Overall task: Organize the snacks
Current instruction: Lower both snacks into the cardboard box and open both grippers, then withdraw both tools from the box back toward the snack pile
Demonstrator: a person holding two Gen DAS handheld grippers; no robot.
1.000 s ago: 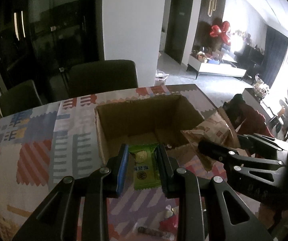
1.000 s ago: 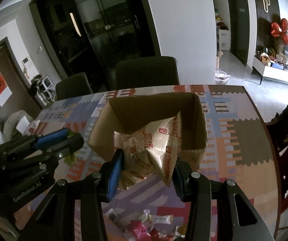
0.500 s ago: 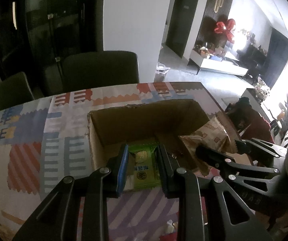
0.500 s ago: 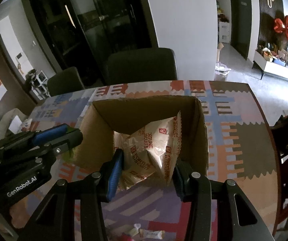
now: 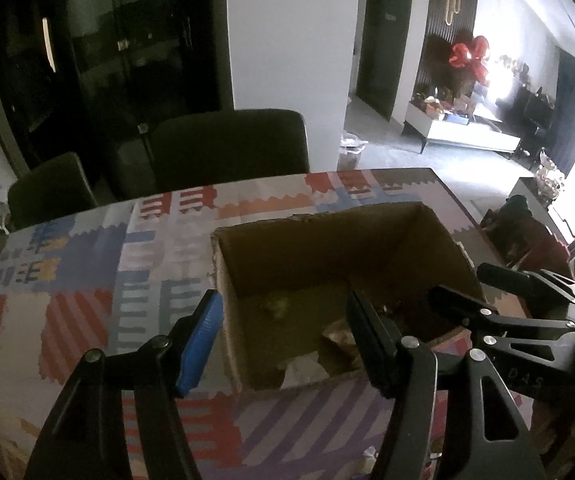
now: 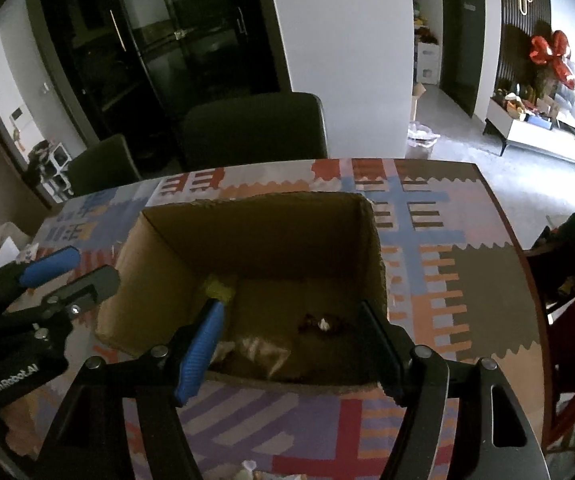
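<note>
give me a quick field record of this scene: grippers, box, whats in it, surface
left gripper: open, holding nothing, over the box's near left corner
right gripper: open, holding nothing, over the box's near edge
cardboard box: open-topped, upright on the tablecloth
green snack packet: inside, at the left wall
beige snack bag: inside, near wall
tablecloth: patchwork pattern
loose wrappers: outside the box, near edge; type unclear

Snack packets (image 6: pixel 263 350) lie in the box (image 6: pixel 247 216) on the table (image 6: pixel 467 280).

Brown cardboard box (image 6: pixel 255 224) on a red, blue, orange and purple patchwork tablecloth (image 6: pixel 439 264).
</note>
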